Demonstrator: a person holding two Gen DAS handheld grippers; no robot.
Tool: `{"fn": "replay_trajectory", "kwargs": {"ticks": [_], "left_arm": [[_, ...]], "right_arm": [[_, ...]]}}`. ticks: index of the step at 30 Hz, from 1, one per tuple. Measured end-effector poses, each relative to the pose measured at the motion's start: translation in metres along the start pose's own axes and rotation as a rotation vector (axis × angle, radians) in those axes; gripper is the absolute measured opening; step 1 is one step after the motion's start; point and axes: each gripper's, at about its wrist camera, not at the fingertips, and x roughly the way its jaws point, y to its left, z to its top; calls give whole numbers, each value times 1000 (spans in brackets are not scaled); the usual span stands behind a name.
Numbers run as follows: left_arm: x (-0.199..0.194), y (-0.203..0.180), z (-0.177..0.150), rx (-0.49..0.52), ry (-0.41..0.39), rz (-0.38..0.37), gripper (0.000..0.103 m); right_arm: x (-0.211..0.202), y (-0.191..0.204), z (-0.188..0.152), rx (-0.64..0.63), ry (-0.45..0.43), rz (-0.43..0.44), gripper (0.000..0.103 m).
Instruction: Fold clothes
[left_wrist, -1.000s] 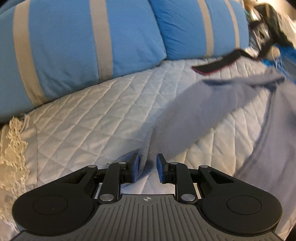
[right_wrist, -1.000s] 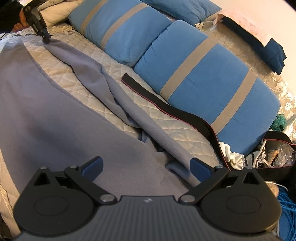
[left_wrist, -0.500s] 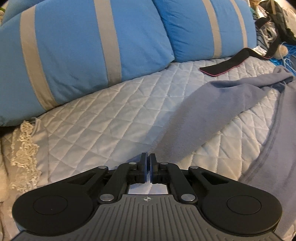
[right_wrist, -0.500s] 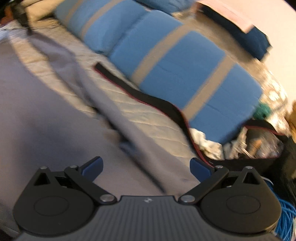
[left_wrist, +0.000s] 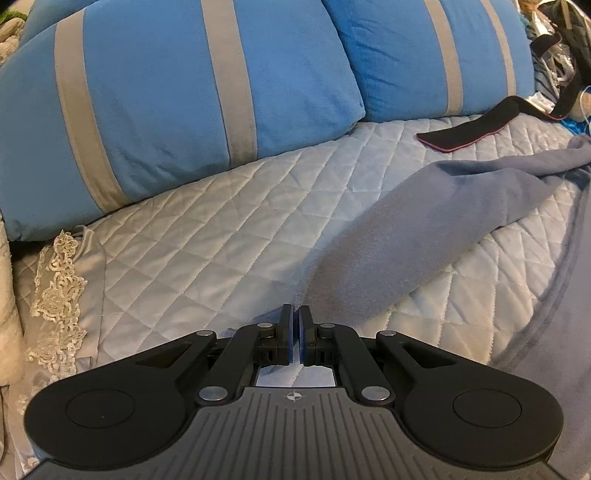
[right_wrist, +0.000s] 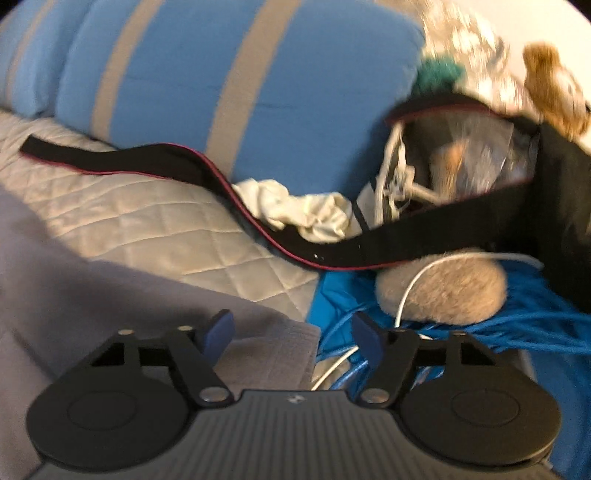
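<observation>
A grey long-sleeved garment (left_wrist: 424, 236) lies spread on the quilted bed cover (left_wrist: 221, 236). One sleeve runs diagonally toward my left gripper (left_wrist: 295, 321), which is shut on the sleeve's end; a sliver of fabric shows beside the fingers. In the right wrist view the same garment (right_wrist: 92, 288) fills the lower left. Its ribbed corner (right_wrist: 273, 343) lies between the fingers of my right gripper (right_wrist: 293, 332). Those jaws are closing, and the pads stand apart from the cloth. This view is blurred by motion.
Blue pillows with grey stripes (left_wrist: 184, 110) line the back of the bed. A black strap with a red edge (right_wrist: 184, 166) crosses the cover. Past the garment's corner lie blue cable (right_wrist: 517, 332), a beige fuzzy object (right_wrist: 443, 288), white cloth (right_wrist: 303, 206) and a black bag (right_wrist: 554, 184).
My left jaws closed on the sleeve's end and have barely moved since. The right gripper swept right along the garment to its corner at the bed's edge, and its jaws narrowed.
</observation>
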Motion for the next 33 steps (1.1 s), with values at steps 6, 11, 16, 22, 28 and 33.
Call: {"fn": "replay_trajectory", "kwargs": {"ticks": [6,11,16,22,28,33], "left_arm": [[1,1,-3,-11,4,1,3],[1,2,-7,-30,1,-1,3],[4,2,-10,-40,8,5,3],[6,1,-10,-34,5,31,3],[-7,2,-7,-29,-35,97,3],[-36,0,3,-16,-97,129,2]], "right_arm": [[40,2,9,-164,75,83,71],[68,-4,19,-280,175,223,73],[83,-11,20,-255,197,321,74],[76,-2,15,-255,195,382,21],[51,26,9,-328,124,248,3],[0,15,14,-273,-36,141,3]]}}
